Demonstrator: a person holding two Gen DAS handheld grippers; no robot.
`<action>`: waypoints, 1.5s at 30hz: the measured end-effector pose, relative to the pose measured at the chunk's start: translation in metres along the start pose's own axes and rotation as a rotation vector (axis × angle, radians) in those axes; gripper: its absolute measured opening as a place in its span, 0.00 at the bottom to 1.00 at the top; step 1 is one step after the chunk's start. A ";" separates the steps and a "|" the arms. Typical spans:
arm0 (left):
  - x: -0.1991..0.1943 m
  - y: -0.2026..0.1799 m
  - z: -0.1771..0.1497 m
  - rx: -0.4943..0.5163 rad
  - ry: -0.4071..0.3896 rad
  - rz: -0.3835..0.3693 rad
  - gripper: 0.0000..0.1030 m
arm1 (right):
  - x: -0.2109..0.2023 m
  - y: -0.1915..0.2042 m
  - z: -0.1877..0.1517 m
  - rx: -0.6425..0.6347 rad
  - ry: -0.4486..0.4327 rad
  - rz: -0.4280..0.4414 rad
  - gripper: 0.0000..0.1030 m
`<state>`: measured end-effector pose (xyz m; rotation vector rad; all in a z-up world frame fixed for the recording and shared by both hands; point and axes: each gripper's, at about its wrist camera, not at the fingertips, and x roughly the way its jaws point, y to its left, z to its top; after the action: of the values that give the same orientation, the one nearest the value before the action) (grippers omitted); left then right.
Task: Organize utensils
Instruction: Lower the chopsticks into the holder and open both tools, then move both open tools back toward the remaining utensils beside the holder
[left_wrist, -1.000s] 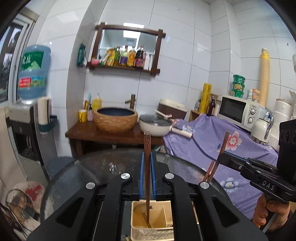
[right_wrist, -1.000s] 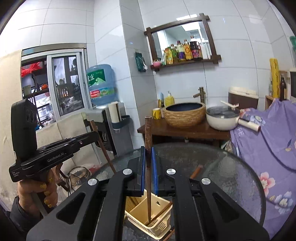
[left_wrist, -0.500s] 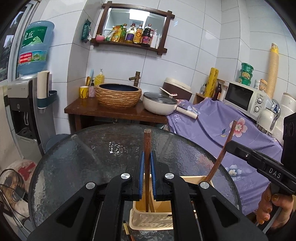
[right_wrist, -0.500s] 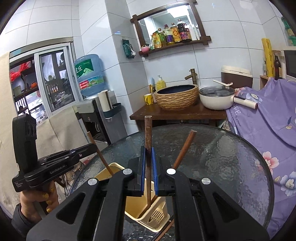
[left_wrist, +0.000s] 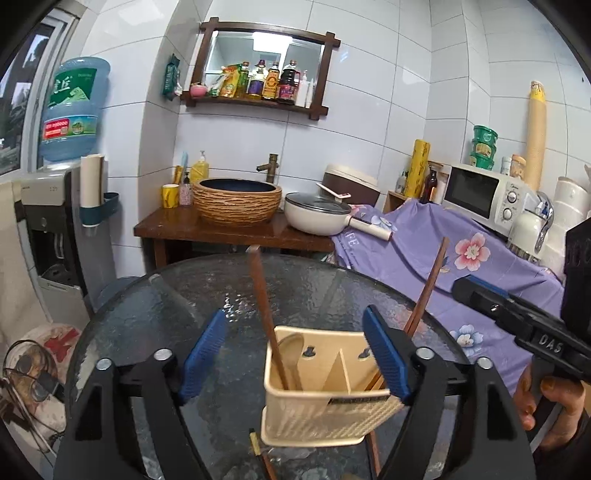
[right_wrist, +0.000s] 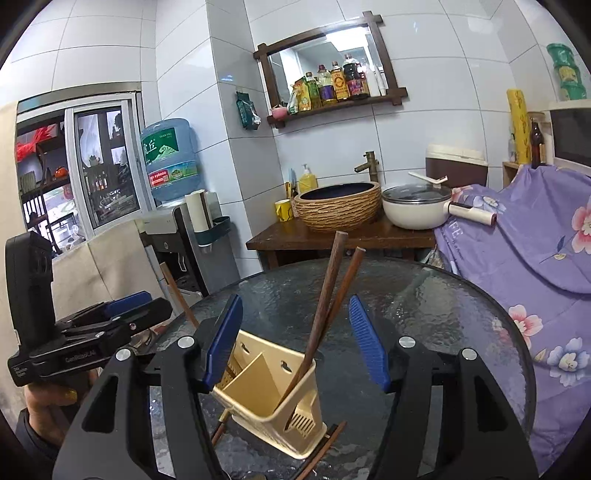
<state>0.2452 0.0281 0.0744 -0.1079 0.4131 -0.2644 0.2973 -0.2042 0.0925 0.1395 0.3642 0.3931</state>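
The left gripper (left_wrist: 295, 350) is spread wide open w/ nothing between its blue pads (left_wrist: 205, 354). The right gripper (right_wrist: 295, 339) is spread wide open too, and its blue pads (right_wrist: 367, 347) touch nothing. A cream utensil holder (left_wrist: 325, 402) w/ 2 compartments stands on the round glass tabletop (left_wrist: 184, 295), near the edge closest to the grippers. In the left wrist view, a brown chopstick (left_wrist: 264, 314) stands tilted in the holder's left compartment, next to a pale spoon (left_wrist: 291, 347). A 2nd chopstick (left_wrist: 428, 291) leans out of the right compartment. In the right wrist view, 2 chopsticks (right_wrist: 325, 302) stand together in 1 compartment & lean toward the sink. More chopsticks (right_wrist: 321, 450) lie flat on the glass by the holder's base. Behind the table are a woven basin (left_wrist: 236, 201) and a white pan (left_wrist: 317, 218) on a wood counter (left_wrist: 221, 230), & a purple flower cloth (left_wrist: 461, 266).
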 end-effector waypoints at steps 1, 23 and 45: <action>-0.002 0.000 -0.005 0.002 0.006 0.010 0.81 | -0.005 0.002 -0.004 -0.005 -0.002 0.000 0.59; 0.026 0.046 -0.147 -0.040 0.423 0.164 0.51 | 0.030 -0.002 -0.175 -0.058 0.445 -0.161 0.59; 0.029 0.021 -0.167 -0.021 0.455 0.129 0.50 | 0.040 0.017 -0.183 -0.114 0.486 -0.170 0.59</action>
<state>0.2071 0.0325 -0.0919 -0.0401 0.8721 -0.1559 0.2576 -0.1609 -0.0865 -0.1017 0.8253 0.2755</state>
